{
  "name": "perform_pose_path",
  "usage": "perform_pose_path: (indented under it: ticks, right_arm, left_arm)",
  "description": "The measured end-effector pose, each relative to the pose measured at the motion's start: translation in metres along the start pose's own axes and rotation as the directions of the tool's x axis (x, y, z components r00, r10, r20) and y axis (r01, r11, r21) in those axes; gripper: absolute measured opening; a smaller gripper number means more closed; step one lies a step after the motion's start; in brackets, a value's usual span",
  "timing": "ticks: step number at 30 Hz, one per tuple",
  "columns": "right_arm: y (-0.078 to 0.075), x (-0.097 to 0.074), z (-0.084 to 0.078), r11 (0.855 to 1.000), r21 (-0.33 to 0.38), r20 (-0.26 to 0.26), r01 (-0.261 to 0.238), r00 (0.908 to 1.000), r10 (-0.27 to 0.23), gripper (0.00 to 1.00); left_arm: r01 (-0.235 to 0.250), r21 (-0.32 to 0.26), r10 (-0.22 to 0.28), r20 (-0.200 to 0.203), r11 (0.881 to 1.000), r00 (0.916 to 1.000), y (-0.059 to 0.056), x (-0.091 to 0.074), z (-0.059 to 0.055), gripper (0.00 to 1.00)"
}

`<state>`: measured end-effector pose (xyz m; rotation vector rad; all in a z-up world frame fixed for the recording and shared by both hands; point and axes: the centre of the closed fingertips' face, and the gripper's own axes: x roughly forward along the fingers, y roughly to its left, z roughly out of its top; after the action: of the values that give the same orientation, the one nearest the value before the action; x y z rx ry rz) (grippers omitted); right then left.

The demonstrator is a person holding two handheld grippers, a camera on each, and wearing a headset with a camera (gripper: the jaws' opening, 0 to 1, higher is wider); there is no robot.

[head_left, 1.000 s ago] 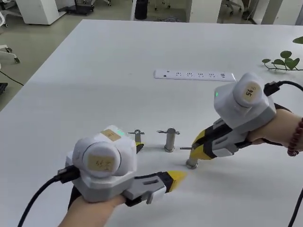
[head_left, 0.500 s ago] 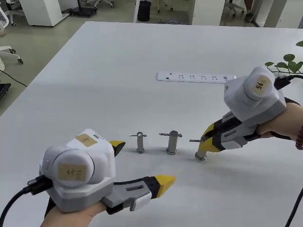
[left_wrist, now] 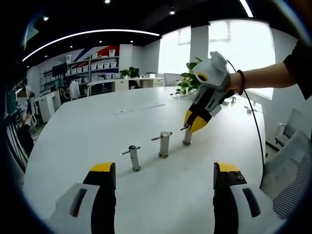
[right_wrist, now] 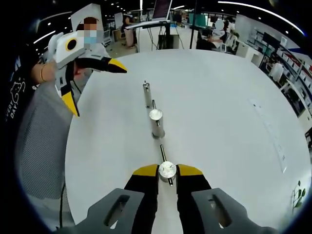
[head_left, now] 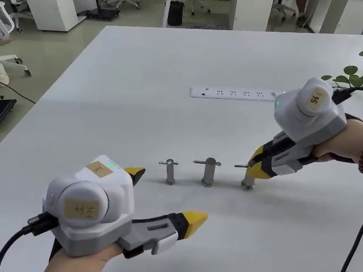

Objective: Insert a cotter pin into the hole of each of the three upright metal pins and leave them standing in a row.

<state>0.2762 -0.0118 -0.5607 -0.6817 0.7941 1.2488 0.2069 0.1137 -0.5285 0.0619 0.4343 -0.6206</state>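
Two matching hand-held grippers, as they looked on my feed.
The left gripper [head_left: 165,194] and the right gripper [head_left: 253,171] each had a pale grey housing with a rounded rear cap, a tan sticker [head_left: 84,208] with handwritten digits I could not read for sure, and a small green light [head_left: 113,165]. Their jaws were grey, then black, with yellow tips. A black cable [head_left: 14,245] ran from the back of each. The person wore a dark beaded bracelet [left_wrist: 240,82] on the right wrist and a black sleeve [left_wrist: 303,58].

Bright overhead light; soft shadows; sharp focus; fisheye-bent edges.
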Motion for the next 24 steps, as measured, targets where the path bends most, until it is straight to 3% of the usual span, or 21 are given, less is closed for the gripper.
perform_pose_path:
  ticks: [10,16,24]
  right_arm:
    - [-0.0048,0.0013,-0.0041,1.0,-0.001,-0.019,-0.006,0.9998,0.006,0.08]
    - [-0.0077,0.0011,-0.0041,1.0,0.018,-0.001,-0.024,0.9997,0.024,0.08]
    - [-0.0067,0.0014,-0.0038,0.999,-0.01,0.011,-0.042,0.9991,0.042,0.08]
  left_arm:
    - [-0.003,-0.004,0.003,-0.01,1.0,0.9999,0.0017,-0.0004,-0.0019,0.8]
    - [-0.003,-0.006,0.003,-0.01,1.0,0.9999,0.002,-0.0007,-0.0014,0.79]
    - [-0.001,-0.009,0.001,-0.017,1.0,0.9999,0.0009,0.0003,-0.0028,0.79]
